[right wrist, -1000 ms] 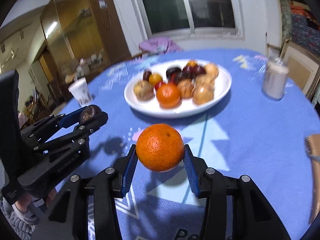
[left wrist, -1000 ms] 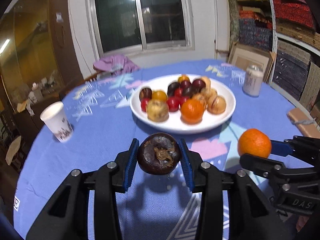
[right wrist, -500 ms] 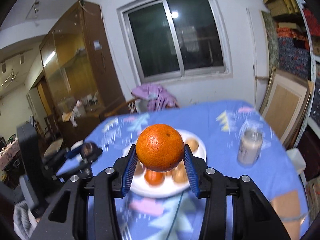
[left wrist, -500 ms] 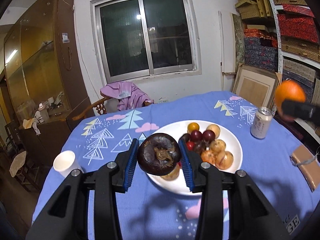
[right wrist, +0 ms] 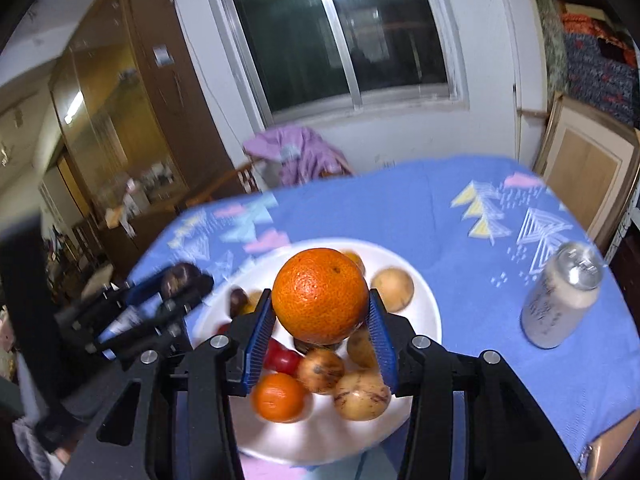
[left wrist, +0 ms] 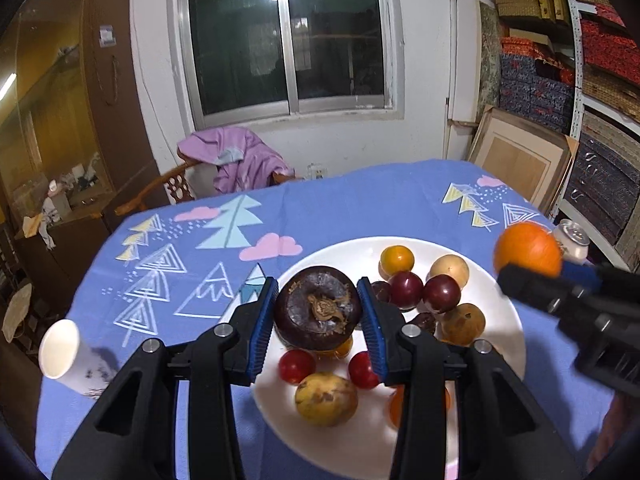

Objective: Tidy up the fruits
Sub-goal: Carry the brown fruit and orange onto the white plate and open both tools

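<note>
The left tool (left wrist: 318, 316) pinches a dark purple mangosteen (left wrist: 318, 308) between its blue pads, above the near left part of a white plate (left wrist: 508, 304) of mixed fruit. The right tool (right wrist: 320, 316) pinches an orange (right wrist: 320, 294) above the same plate. The plate sits on a bench covered by a blue patterned cloth (left wrist: 360, 208). A paper cup (left wrist: 66, 354) stands left, what looks like a drink can (right wrist: 558, 304) right.

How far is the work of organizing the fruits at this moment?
Mostly done: many fruits already lie on the white plate. In hand: the left gripper grips a dark mangosteen and the right gripper an orange, both above the plate. Left: to set these two down.
</note>
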Demonstrator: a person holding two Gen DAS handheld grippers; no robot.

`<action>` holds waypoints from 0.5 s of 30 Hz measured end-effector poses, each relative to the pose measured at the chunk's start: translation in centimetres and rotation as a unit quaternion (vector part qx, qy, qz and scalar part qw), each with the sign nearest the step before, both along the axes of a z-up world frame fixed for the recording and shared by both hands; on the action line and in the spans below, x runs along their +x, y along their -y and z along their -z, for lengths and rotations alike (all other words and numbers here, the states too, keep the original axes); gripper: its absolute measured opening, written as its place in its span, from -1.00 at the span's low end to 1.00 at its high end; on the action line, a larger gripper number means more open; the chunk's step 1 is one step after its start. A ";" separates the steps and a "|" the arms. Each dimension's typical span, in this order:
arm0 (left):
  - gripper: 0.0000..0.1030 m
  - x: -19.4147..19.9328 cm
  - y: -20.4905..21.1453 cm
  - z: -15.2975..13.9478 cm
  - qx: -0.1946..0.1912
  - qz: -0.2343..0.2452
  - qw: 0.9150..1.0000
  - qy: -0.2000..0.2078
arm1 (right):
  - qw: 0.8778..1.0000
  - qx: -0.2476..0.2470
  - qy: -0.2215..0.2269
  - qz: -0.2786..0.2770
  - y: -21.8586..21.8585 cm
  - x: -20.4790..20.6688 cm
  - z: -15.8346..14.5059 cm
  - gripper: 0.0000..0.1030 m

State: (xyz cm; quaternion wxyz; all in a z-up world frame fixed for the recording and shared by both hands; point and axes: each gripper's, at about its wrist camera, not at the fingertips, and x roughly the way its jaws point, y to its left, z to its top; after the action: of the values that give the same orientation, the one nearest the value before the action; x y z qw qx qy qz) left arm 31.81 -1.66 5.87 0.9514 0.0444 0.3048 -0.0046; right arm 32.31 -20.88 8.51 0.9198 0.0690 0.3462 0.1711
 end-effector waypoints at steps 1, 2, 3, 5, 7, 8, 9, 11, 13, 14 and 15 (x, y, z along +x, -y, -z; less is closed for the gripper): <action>-0.23 0.8 0.1 0.6 -0.003 0.003 1.000 -0.009 | 1.000 -0.007 -0.010 0.001 -0.1 0.6 0.9 -0.09; -0.23 1.4 0.3 1.1 -0.008 0.004 1.000 -0.015 | 1.000 -0.012 -0.016 0.004 -0.1 1.2 1.7 -0.09; -0.23 2.0 0.3 1.6 -0.012 0.006 1.000 -0.023 | 1.000 -0.014 -0.020 0.005 -0.1 1.4 2.1 -0.09; -0.23 3.0 0.4 2.5 -0.020 0.007 0.999 -0.034 | 0.999 -0.020 -0.027 0.005 -0.2 1.7 2.9 -0.09; -0.23 3.6 0.5 3.3 -0.018 0.007 0.999 -0.041 | 0.999 -0.029 -0.031 0.001 -0.3 1.7 3.8 -0.09; -0.23 3.9 0.7 3.7 -0.016 0.007 0.999 -0.044 | 0.999 -0.032 -0.032 -0.002 -0.5 1.5 4.0 -0.09; -0.23 4.3 0.7 4.1 -0.015 0.007 0.999 -0.048 | 0.999 -0.039 -0.037 -0.009 -0.8 1.5 4.5 -0.09; -0.23 4.8 0.6 4.9 -0.019 0.006 0.998 -0.057 | 0.998 -0.048 -0.043 -0.021 -1.4 1.6 5.0 -0.09; -0.23 5.1 0.5 5.4 -0.021 0.006 0.998 -0.062 | 0.997 -0.058 -0.042 -0.031 -2.1 1.5 5.5 -0.08; -0.22 5.3 0.4 5.7 -0.021 0.005 0.998 -0.064 | 0.997 -0.061 -0.040 -0.034 -2.4 1.5 5.6 -0.08; -0.21 5.3 0.4 5.9 -0.020 0.004 0.998 -0.061 | 0.997 -0.064 -0.039 -0.035 -2.6 1.4 5.7 -0.07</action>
State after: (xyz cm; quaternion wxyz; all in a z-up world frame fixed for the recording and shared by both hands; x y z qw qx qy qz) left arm 37.11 -2.04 -0.03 0.9315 0.0258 0.3624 -0.0170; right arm 33.74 -18.29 2.80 0.9013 0.0044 0.3947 0.1783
